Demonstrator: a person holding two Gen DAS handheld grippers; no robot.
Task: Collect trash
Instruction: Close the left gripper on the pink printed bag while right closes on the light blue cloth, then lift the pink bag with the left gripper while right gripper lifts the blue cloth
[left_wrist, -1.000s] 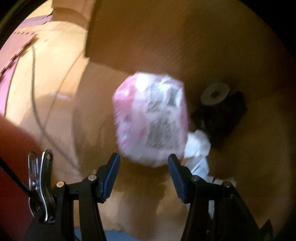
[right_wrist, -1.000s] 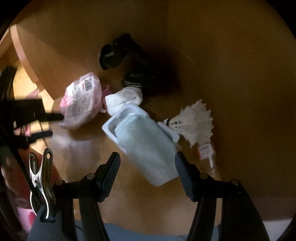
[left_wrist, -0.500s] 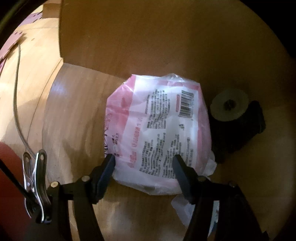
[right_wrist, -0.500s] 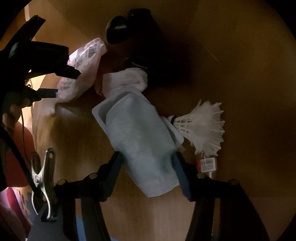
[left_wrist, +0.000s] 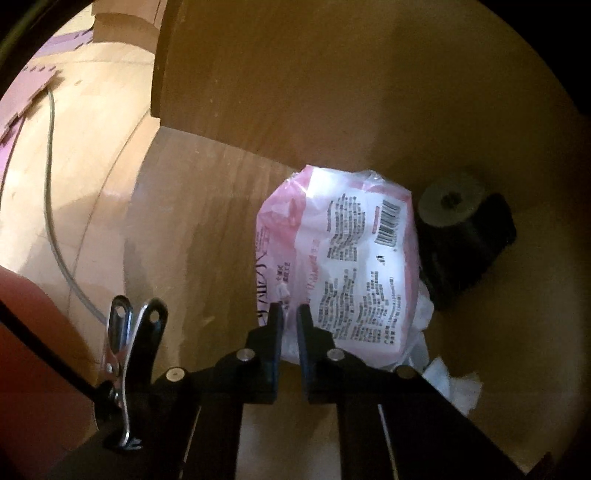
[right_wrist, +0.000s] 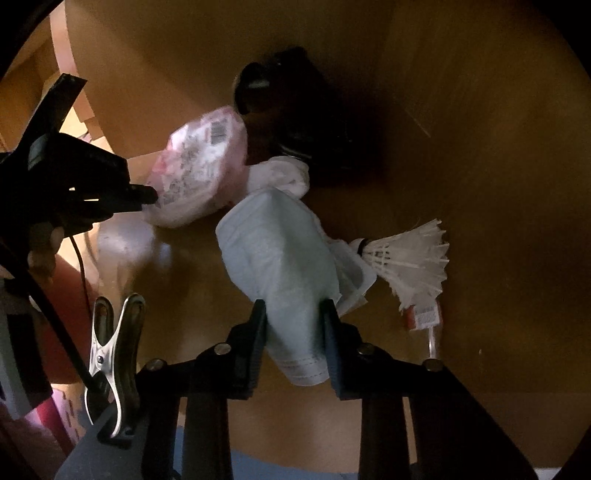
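A pink and white plastic wrapper (left_wrist: 340, 258) with a barcode lies on the wooden shelf (left_wrist: 207, 236). My left gripper (left_wrist: 290, 314) is shut on its near edge. In the right wrist view the same wrapper (right_wrist: 199, 177) hangs at the tip of the left gripper (right_wrist: 147, 194). A pale blue face mask (right_wrist: 280, 258) lies on a white packet, and my right gripper (right_wrist: 293, 310) is closing on its near end, with both pads against the cloth. A crumpled white tissue (right_wrist: 284, 177) sits between the wrapper and the mask.
A black cylindrical object (left_wrist: 465, 229) stands against the back wall behind the wrapper. A white shuttlecock (right_wrist: 410, 258) and a small red-labelled scrap (right_wrist: 424, 317) lie right of the mask. Wooden walls close in the shelf. A grey cable (left_wrist: 51, 206) runs over the floor at left.
The left jaws, open around the wrapper before, have shut on its near edge. The right jaws have narrowed onto the mask, which now bulges between them.
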